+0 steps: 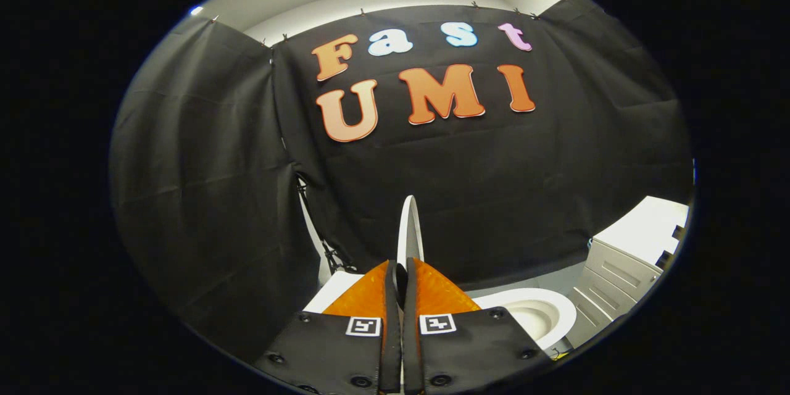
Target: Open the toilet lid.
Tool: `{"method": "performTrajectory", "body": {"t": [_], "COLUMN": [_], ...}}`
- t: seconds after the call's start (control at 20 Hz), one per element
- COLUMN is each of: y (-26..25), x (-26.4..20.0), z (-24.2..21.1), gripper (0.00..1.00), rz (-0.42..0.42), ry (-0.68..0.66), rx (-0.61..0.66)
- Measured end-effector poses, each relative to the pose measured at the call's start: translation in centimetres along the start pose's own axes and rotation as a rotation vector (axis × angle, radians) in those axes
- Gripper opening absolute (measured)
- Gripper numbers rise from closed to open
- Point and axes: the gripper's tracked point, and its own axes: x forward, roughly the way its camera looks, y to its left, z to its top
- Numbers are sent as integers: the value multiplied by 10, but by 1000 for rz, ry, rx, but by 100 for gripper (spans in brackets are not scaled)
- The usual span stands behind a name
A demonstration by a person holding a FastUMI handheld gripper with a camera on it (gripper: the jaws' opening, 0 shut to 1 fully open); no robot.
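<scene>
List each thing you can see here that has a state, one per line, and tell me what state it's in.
toilet lid: raised, standing edge-on, pinched between the fingers.
gripper: shut on the toilet lid's edge.
toilet bowl: uncovered, seat down, to the right of the fingers.
cabinet: drawers closed, beyond the bowl.

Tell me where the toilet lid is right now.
In the gripper view, the toilet lid stands edge-on, raised, pinched between the gripper fingers, left of the open toilet bowl.
</scene>
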Motion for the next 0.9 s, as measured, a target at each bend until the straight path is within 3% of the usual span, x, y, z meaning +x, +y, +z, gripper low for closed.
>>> {"method": "performTrajectory", "body": {"t": [0.6, 0.9], "y": [85, 100], "x": [4, 8], "z": [-26, -34], "gripper": [10, 10], "rz": [112, 118], "ry": [23, 32], "rx": [-62, -71]}}
